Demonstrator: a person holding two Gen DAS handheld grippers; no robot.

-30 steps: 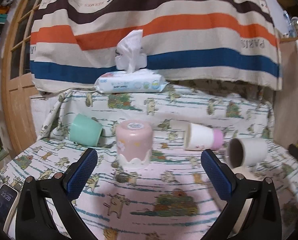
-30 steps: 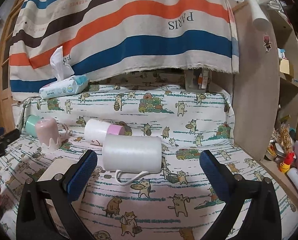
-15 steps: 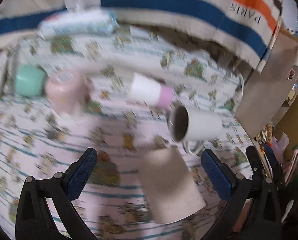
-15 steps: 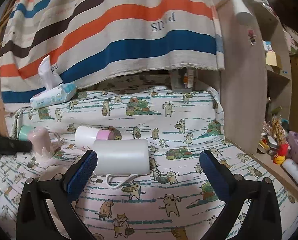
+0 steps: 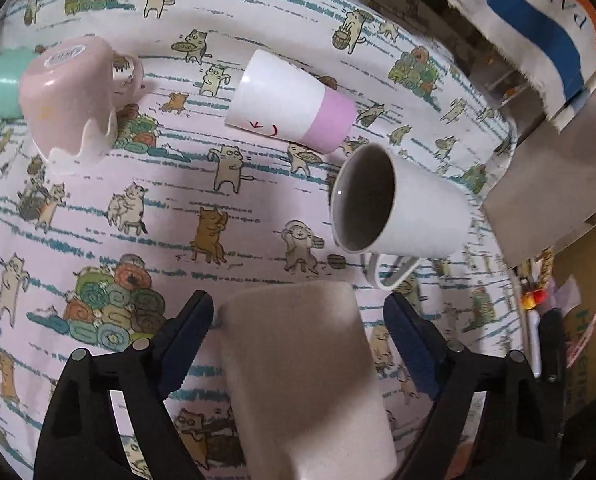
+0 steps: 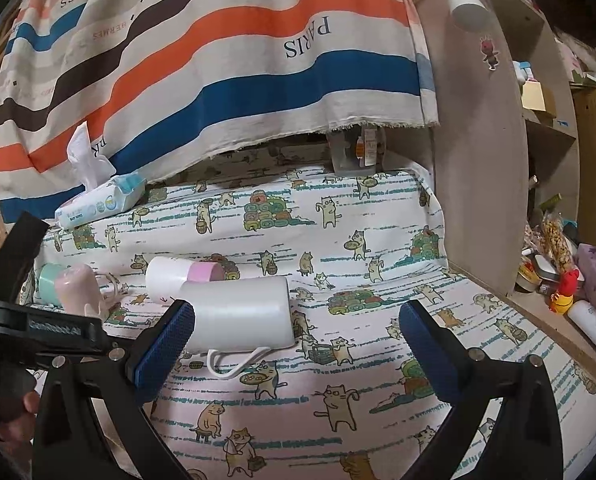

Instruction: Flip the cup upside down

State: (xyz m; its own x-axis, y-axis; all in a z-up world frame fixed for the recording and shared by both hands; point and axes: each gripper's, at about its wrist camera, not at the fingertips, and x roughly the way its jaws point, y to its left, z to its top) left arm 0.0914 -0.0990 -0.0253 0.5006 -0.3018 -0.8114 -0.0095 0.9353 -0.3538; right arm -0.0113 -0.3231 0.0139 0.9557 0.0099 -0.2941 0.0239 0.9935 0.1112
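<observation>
A beige cup [image 5: 301, 376] lies on its side between the open fingers of my left gripper [image 5: 298, 340], which looks down on it from above. The left pad is close to the cup's side; the right pad stands apart. A white mug [image 5: 401, 208] with a handle lies on its side just beyond, mouth facing left; it also shows in the right wrist view [image 6: 242, 312]. A white-and-pink cup [image 5: 290, 100] lies on its side. A pink cup [image 5: 70, 96] stands upside down. My right gripper [image 6: 298, 336] is open and empty, low over the cloth.
A mint cup [image 5: 2, 80] lies behind the pink cup. A wipes pack [image 6: 98, 200] sits on the raised back ledge under a striped cloth [image 6: 218, 60]. A wooden panel [image 6: 477, 160] and cluttered shelves [image 6: 557, 264] border the right. The left gripper's body [image 6: 38, 328] reaches into the right view.
My left gripper has swung right and tipped downward, closing in over the beige cup, which now lies between its fingers. The right gripper drifted slightly; the white mug sits a little closer.
</observation>
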